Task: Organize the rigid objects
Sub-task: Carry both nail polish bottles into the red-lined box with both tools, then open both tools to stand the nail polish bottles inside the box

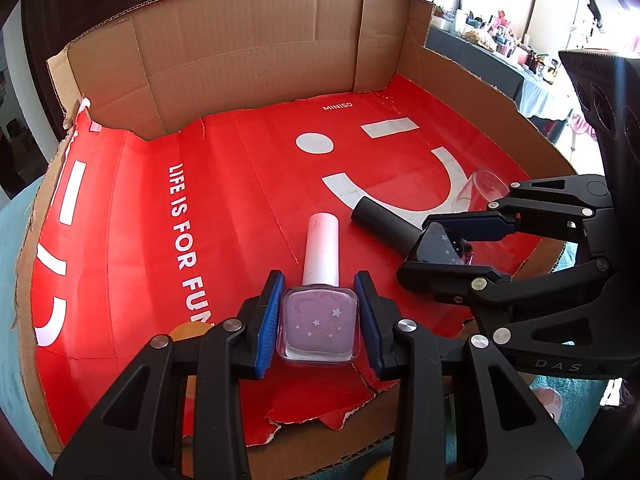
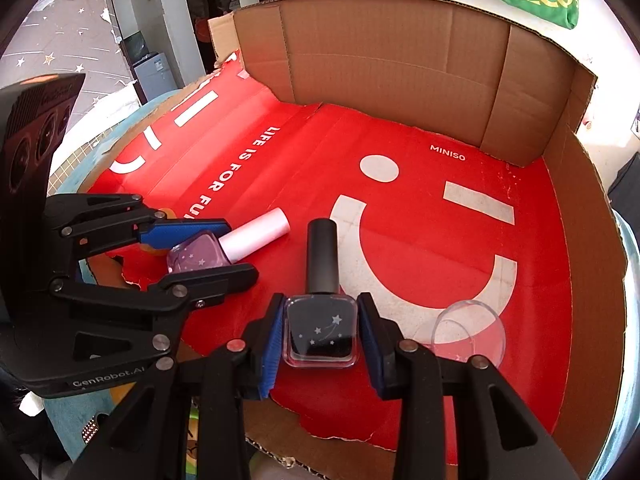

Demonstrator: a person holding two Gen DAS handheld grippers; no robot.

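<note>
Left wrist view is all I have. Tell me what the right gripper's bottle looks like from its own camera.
Observer: The right gripper is shut on a square glass bottle of black polish with a tall black cap; white stars are printed on its face.
Operator: Report what lies to its right; I see only a clear glint.
Observer: A clear round plastic lid lies on the red printed liner, just right of that bottle.
Operator: Describe the room behind the box on the left.
Observer: Past the brown cardboard wall, a person stands in a doorway.
</note>
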